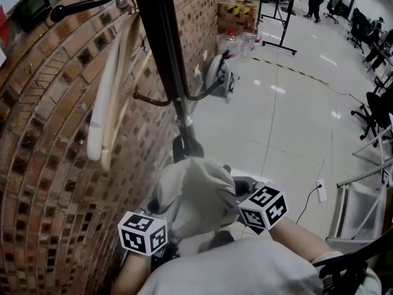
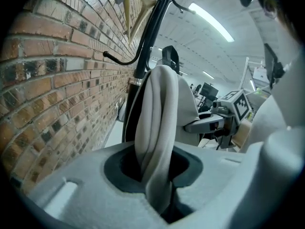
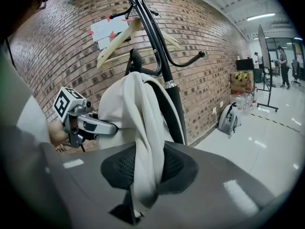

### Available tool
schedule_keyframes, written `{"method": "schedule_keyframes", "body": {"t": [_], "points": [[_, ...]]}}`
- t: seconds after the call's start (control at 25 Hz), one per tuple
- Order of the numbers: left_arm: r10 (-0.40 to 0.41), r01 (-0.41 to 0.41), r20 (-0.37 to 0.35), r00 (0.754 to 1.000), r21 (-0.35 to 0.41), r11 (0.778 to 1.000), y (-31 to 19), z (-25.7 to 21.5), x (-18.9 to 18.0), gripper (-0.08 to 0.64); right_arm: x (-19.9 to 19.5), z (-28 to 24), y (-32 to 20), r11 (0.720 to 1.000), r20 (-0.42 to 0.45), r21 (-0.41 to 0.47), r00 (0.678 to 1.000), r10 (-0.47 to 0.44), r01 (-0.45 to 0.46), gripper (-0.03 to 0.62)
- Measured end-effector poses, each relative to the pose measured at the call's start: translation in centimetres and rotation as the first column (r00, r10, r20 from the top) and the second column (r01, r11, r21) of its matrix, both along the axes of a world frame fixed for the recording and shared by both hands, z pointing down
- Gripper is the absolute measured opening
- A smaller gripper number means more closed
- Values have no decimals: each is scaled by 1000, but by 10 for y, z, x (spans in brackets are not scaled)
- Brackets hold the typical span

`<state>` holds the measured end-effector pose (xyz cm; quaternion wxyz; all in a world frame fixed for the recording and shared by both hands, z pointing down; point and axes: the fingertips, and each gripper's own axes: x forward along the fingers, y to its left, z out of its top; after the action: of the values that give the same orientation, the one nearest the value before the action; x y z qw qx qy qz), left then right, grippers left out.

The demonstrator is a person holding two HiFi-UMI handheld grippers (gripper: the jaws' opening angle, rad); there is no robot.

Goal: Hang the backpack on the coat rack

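A pale grey backpack (image 1: pixel 195 192) hangs between my two grippers, low in front of the black coat rack (image 1: pixel 164 54) that stands against the brick wall. My left gripper (image 2: pixel 159 175) is shut on one folded strap (image 2: pixel 156 123) that runs up from its jaws. My right gripper (image 3: pixel 142 178) is shut on the other strap (image 3: pixel 145 137). In the head view the left gripper (image 1: pixel 144 233) and right gripper (image 1: pixel 261 209) flank the bag, which hides their fingertips. The rack's curved hooks (image 1: pixel 153 99) are above the bag.
Pale wooden hangers (image 1: pixel 109 103) hang on the rack beside the brick wall (image 1: pixel 43 177). Another grey backpack (image 1: pixel 219 74), water bottles (image 1: pixel 245 42) and a taped cardboard box (image 1: pixel 238 10) sit along the wall. Office chairs (image 1: pixel 373 110) and a power strip (image 1: pixel 321 190) are at right.
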<state>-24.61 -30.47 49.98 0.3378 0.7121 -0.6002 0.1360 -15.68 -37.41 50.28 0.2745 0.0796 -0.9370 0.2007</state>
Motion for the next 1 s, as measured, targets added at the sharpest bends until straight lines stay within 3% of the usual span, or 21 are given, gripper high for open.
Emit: {"method": "schedule_keyframes", "body": {"t": [0.64, 1.0], "points": [[-60, 58, -21, 998, -56, 997, -43, 47, -22, 84, -26, 48, -44, 999, -55, -28, 998, -32, 30, 74], [-41, 43, 38, 998, -74, 996, -52, 75, -31, 84, -29, 77, -50, 997, -78, -55, 995, -66, 62, 75]]}}
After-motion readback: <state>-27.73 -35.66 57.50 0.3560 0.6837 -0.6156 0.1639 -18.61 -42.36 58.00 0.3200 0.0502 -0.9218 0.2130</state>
